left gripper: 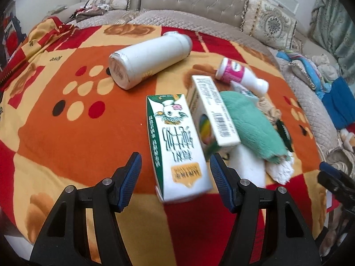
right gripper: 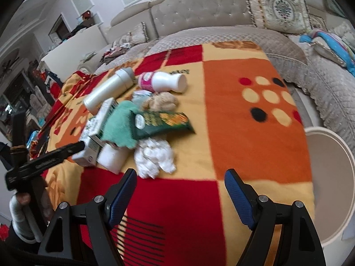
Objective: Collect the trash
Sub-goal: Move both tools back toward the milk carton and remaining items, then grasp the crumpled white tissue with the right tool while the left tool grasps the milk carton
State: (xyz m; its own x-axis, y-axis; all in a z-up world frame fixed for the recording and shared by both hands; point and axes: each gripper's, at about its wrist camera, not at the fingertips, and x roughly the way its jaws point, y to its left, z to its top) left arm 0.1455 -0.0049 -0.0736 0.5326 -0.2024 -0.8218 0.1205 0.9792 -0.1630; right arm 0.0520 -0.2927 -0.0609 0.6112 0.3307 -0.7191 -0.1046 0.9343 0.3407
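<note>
A pile of trash lies on an orange, red and yellow blanket (left gripper: 66,137). My left gripper (left gripper: 175,166) is open, its jaws on either side of the near end of a green and white milk carton (left gripper: 175,141), not closed on it. A second white box (left gripper: 213,108) leans beside it, with a green cloth (left gripper: 253,124) and crumpled white tissue (left gripper: 279,170). A large white bottle (left gripper: 150,57) and a small pink-labelled bottle (left gripper: 239,75) lie further back. My right gripper (right gripper: 179,190) is open and empty, just short of the tissue (right gripper: 155,157) and a green snack bag (right gripper: 162,122).
A white bin (right gripper: 330,177) stands off the blanket's right edge. A quilted beige sofa (right gripper: 199,13) with cushions (right gripper: 277,8) curves behind. The left gripper's arm (right gripper: 44,161) reaches in from the left in the right wrist view.
</note>
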